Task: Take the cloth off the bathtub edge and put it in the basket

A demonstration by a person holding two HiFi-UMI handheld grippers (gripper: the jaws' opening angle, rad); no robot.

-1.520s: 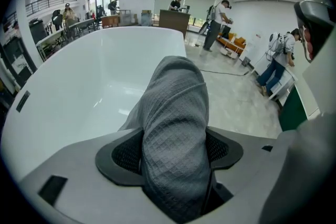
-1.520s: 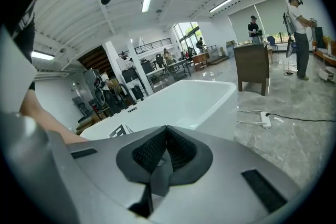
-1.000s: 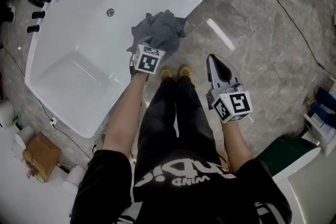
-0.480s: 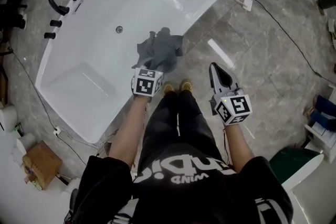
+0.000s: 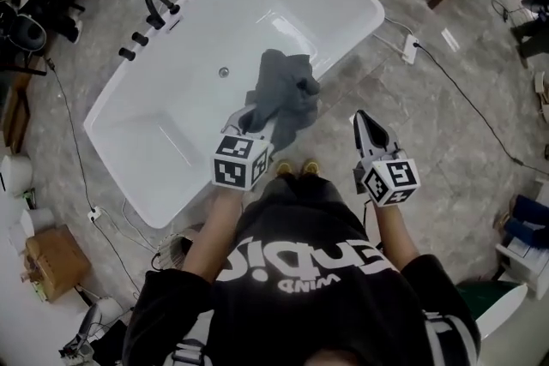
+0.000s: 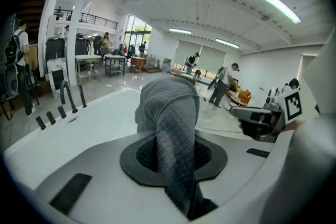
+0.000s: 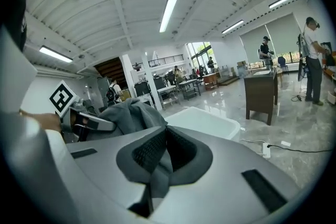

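Seen from above, a person [image 5: 300, 287] holds out two grippers. The left gripper [image 5: 257, 123], whose jaws have just been closing, is clamped on a grey cloth [image 5: 287, 90], which bunches beyond the jaws above the near rim of a white tub [image 5: 171, 116]. The right gripper [image 5: 364, 123], jaws together, grips nothing, over the floor [image 5: 429, 124]. Black taps [image 5: 159, 4] stand at the tub's far side.

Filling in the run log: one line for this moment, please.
left gripper: jaws just closed, shut on cloth | cloth: over bathtub | right gripper: shut, empty
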